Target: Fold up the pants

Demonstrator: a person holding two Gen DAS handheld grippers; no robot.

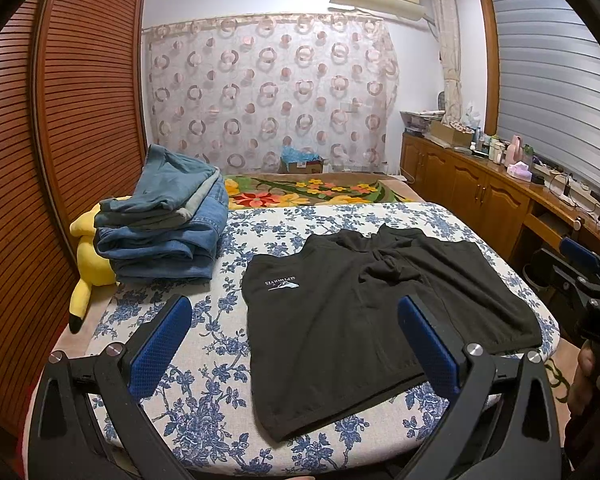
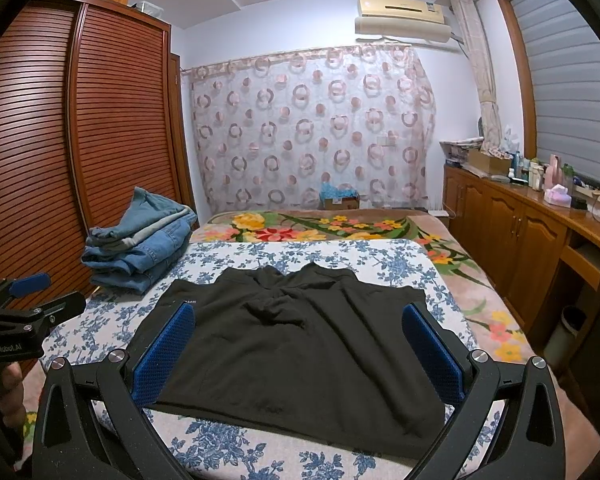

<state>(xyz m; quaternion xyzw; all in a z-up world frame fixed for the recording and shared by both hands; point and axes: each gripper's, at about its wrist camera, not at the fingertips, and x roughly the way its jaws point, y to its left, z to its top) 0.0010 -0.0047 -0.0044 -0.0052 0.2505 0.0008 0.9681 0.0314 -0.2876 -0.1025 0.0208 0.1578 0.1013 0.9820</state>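
Note:
Black pants (image 1: 364, 312) (image 2: 296, 348) with a small white logo lie spread flat on the blue-floral board (image 1: 204, 400) (image 2: 236, 452), rumpled near their far middle. My left gripper (image 1: 296, 348) is open above the near left part of the pants, holding nothing. My right gripper (image 2: 300, 356) is open too, hovering over the near edge of the pants with the cloth showing between its blue pads (image 2: 164, 356). Each gripper shows at the side edge of the other's view, held by a hand.
A stack of folded blue jeans (image 1: 168, 228) (image 2: 140, 244) sits at the board's far left, beside a yellow plush toy (image 1: 88, 264). A floral blanket (image 2: 340, 228) covers the bed behind. A slatted wardrobe (image 1: 60, 120) stands left, a cluttered wooden cabinet (image 2: 520, 220) right.

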